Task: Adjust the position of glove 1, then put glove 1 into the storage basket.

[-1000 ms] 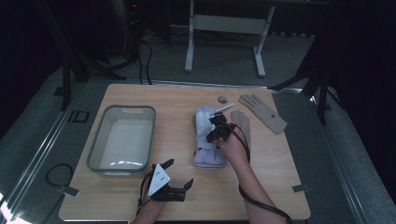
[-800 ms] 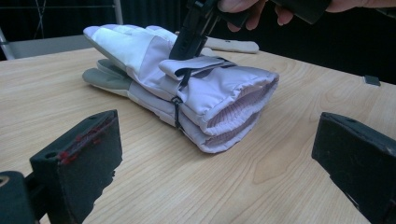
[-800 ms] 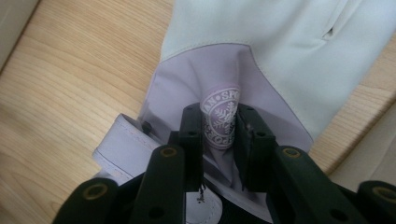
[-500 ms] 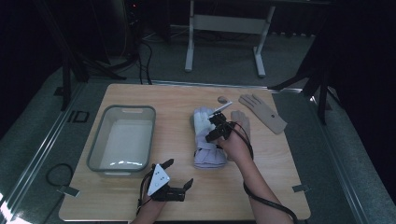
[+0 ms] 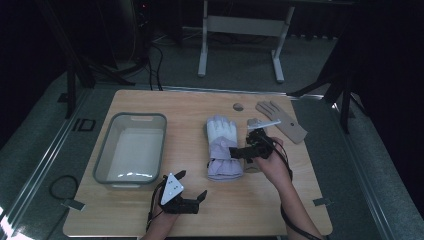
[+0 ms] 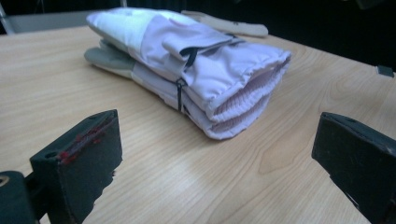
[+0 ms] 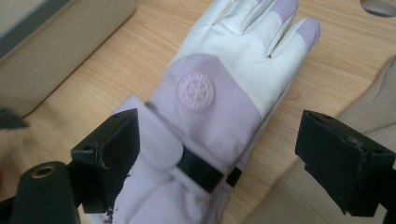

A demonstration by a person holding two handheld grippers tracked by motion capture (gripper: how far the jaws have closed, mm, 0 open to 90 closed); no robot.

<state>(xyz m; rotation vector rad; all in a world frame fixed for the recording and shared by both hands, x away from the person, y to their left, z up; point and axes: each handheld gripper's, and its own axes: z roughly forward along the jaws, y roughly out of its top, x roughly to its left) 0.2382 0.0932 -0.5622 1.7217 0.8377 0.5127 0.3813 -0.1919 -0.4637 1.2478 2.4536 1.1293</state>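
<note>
Since the earlier frame, the right hand-held gripper (image 5: 235, 151) is pulling off the lilac gloves (image 5: 223, 148) toward the right and near side, and its jaws have just been opening; they are now standing wide, with nothing pressed between them, hovering over the cuff end of the top glove. Meanwhile the left hand-held gripper (image 5: 192, 192) is resting at the near edge of the counter (image 5: 190, 107), jaws also wide and empty, pointing at the cuffs.

By my judgement, the stacking step is finishing: 2 lilac gloves are lying 1 on top of the other at the counter's middle, just right of the grey bin (image 5: 131, 149). The next move is probably calling for a grip on the pair, or on the beige glove (image 5: 281, 121) lying far right, to carry it to the bin.

Counting: 2 lilac gloves, 1 beige glove on the far right with another beige piece (image 7: 327, 196) lying just beside the lilac pair, 1 bin, 1 small grey disc (image 5: 238, 106).
</note>
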